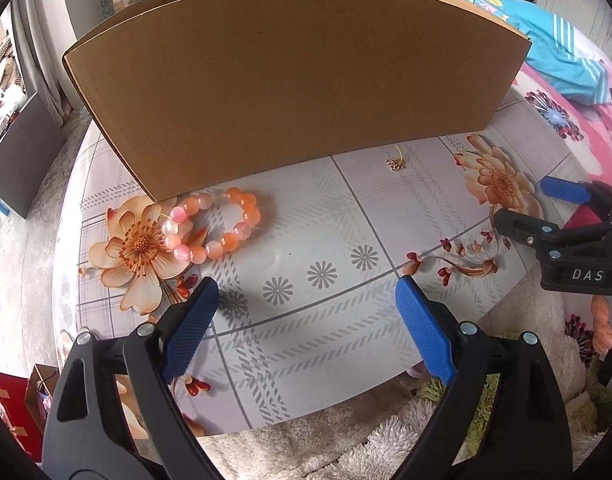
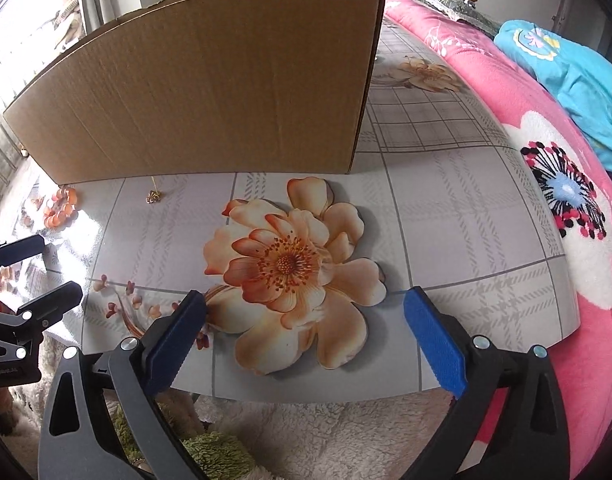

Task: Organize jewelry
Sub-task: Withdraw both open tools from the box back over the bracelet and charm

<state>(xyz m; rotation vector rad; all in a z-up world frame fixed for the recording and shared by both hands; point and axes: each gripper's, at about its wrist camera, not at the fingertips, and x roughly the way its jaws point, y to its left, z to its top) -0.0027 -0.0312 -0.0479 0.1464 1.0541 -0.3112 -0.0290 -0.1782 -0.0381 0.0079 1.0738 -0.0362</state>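
Two hand-held grippers hang over a floral-print table (image 1: 330, 208) where jewelry waits to be sorted: an orange-and-pink bead bracelet (image 1: 214, 226) lies just beside the lower left corner of an upright cardboard box (image 1: 290, 76), and a small gold charm on a thin chain (image 1: 396, 164) lies close to the foot of the box's front wall, well apart from the bracelet. The left gripper (image 1: 306, 314) points steeply down at the tabletop with its blue pads spread wide and nothing between them; the bracelet sits ahead of it and to its left. The right gripper (image 2: 306, 330) is likewise tilted steeply down, jaws wide and empty, over a large printed flower, with the gold charm (image 2: 155, 196) far off to its left. Picking up the bracelet looks like the likely first step, and it would go best if the left gripper straddled one side of the beaded ring and closed across the beads rather than on the hollow centre, since round beads may roll from the pads. The tiny charm will probably demand a lower, finer pinch. Whether the box holds anything cannot be told.
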